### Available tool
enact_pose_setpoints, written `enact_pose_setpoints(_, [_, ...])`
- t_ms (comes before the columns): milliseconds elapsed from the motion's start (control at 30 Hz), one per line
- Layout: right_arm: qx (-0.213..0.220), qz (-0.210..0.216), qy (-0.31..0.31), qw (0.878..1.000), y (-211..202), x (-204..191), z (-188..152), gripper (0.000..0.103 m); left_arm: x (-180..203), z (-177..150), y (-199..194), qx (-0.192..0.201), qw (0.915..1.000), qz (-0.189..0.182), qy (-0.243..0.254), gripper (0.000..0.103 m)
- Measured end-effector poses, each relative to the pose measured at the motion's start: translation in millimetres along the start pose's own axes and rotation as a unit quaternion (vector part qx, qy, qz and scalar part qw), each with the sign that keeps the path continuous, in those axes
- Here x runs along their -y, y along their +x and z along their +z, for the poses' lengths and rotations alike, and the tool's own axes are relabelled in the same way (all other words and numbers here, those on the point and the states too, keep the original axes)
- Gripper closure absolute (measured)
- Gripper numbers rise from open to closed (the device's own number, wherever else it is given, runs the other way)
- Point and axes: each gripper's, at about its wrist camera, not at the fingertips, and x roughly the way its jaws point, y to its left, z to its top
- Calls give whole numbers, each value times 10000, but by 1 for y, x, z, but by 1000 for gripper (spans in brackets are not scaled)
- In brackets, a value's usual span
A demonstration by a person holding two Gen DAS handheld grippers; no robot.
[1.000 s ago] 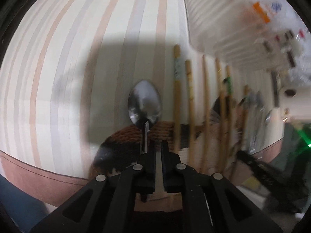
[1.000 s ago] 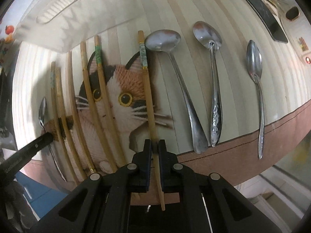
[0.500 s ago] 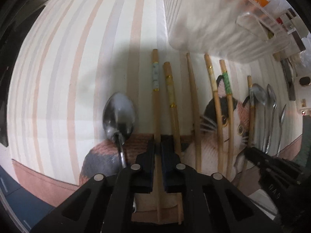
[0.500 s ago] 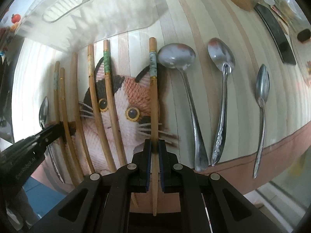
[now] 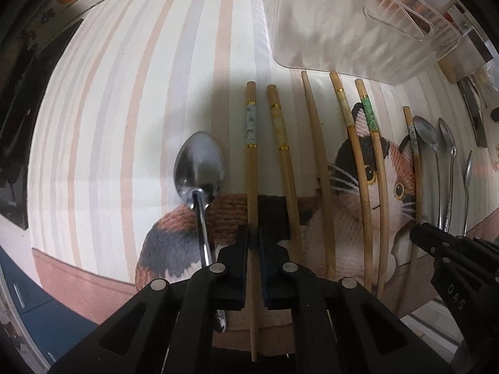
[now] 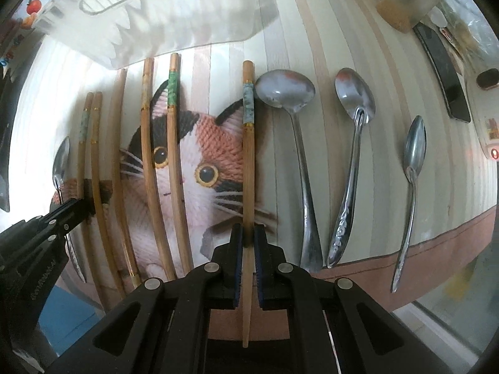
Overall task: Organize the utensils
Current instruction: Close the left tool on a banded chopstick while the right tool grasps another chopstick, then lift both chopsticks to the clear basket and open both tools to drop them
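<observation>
Spoon [image 5: 199,168] handle end behind tool [image 5: 254,243]

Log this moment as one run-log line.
left gripper: shut on grey-banded chopstick | right gripper: shut on blue-banded chopstick | both chopsticks lying on cat placemat | spoons: untouched

The desk [image 6: 358,25] wears a pale cloth striped in cream, peach and grey, with a brown band [image 6: 436,249] along its near edge and a woolly-looking calico cat [image 6: 199,155] printed on it. Beyond that edge, blue flooring [image 5: 28,299] shows below. A hard shadow [image 5: 237,78] falls across the stripes, and daylight brightens the right side.
</observation>
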Motion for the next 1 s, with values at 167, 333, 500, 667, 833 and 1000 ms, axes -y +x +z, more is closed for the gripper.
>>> enact_pose_setpoints(167, [206,473,98,9986,-26,14,-12,96,13,-16,-37,317,9994,69,-112,99])
enact_pose_setpoints(333, [519,883,81,9947,-68,30,-12,96,3,-18,-93,781,9965,58,-281,99])
enact_pose_setpoints(500, [940,1323,117,9867,-130,46,-4,96,-5,14,-144,1257,9908,-311,-387,99])
enact_pose_setpoints(667, [1405,1775,186,9739,-176,45,58,96,8,79,-174,1497,9820,-1086,-383,99])
enact_pose_setpoints(833, [1424,1816,187,9728,-181,36,147,96,17,158,-165,1266,9796,-1500,-441,99])
enact_pose_setpoints(1000, [1184,1662,182,9788,-152,29,208,96,20,221,-125,858,9838,-1499,-483,99])
